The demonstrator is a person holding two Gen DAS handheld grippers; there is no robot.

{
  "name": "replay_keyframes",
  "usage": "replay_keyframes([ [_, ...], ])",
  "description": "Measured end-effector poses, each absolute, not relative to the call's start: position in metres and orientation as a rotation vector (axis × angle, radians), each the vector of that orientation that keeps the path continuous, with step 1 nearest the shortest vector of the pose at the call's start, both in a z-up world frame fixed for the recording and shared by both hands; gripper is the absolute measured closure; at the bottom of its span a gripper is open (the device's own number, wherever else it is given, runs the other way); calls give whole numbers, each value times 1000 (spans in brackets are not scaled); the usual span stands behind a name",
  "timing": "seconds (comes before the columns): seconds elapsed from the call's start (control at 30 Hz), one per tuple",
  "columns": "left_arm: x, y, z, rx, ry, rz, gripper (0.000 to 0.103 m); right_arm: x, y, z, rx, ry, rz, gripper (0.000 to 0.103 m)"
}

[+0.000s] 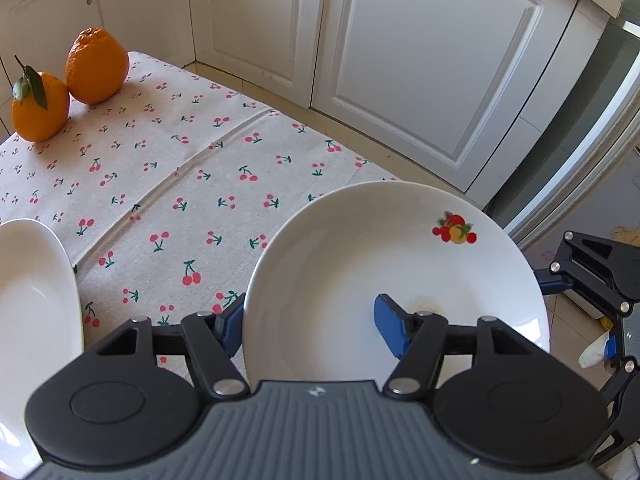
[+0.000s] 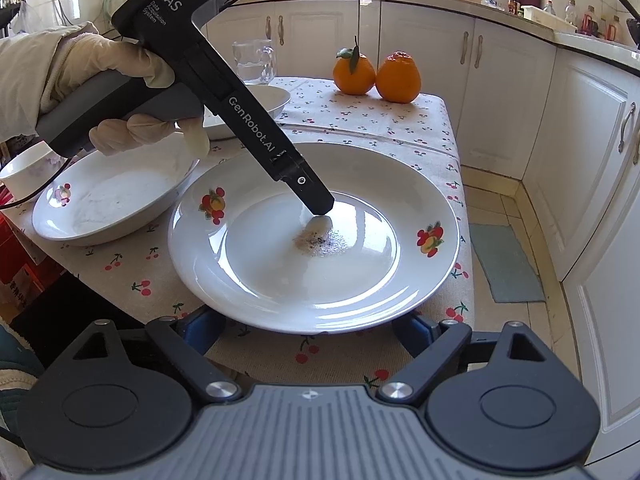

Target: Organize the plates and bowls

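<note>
Left gripper clamping the near rim of the fruit-print plate, one pad under the edge, one inside the well, lower centre of frame; presumably for lifting and stacking. Right gripper standing released, straddling the same plate's rim, bottom centre. Plate carrying only dried residue. Neighbouring bowl, centre left, sitting empty.

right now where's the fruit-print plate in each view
Left wrist: the fruit-print plate fills the lower right, its rim between the left gripper fingers.
Right wrist: the same plate lies centre frame on the cherry tablecloth.
Shared landmark: the two oranges at the table's far end.
</note>
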State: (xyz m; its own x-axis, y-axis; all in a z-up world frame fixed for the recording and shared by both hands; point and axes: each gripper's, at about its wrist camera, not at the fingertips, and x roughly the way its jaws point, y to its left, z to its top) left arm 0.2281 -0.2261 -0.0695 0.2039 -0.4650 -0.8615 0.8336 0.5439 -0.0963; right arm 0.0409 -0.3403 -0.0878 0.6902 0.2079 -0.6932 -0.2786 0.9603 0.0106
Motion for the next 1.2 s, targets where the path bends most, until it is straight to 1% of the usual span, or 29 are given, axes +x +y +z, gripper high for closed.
replay_keyframes([
  [0.3, 230, -226, -63, 429, 981, -953, 39, 47, -339, -86, -104, 781, 272, 11],
  [0.7, 253, -229, -53, 406, 955, -938, 39, 62, -344, -76, -131, 758, 282, 11],
  [1.2, 294, -238, -67, 377, 963, -911, 39, 101, -354, -80, -166, 760, 287, 11],
])
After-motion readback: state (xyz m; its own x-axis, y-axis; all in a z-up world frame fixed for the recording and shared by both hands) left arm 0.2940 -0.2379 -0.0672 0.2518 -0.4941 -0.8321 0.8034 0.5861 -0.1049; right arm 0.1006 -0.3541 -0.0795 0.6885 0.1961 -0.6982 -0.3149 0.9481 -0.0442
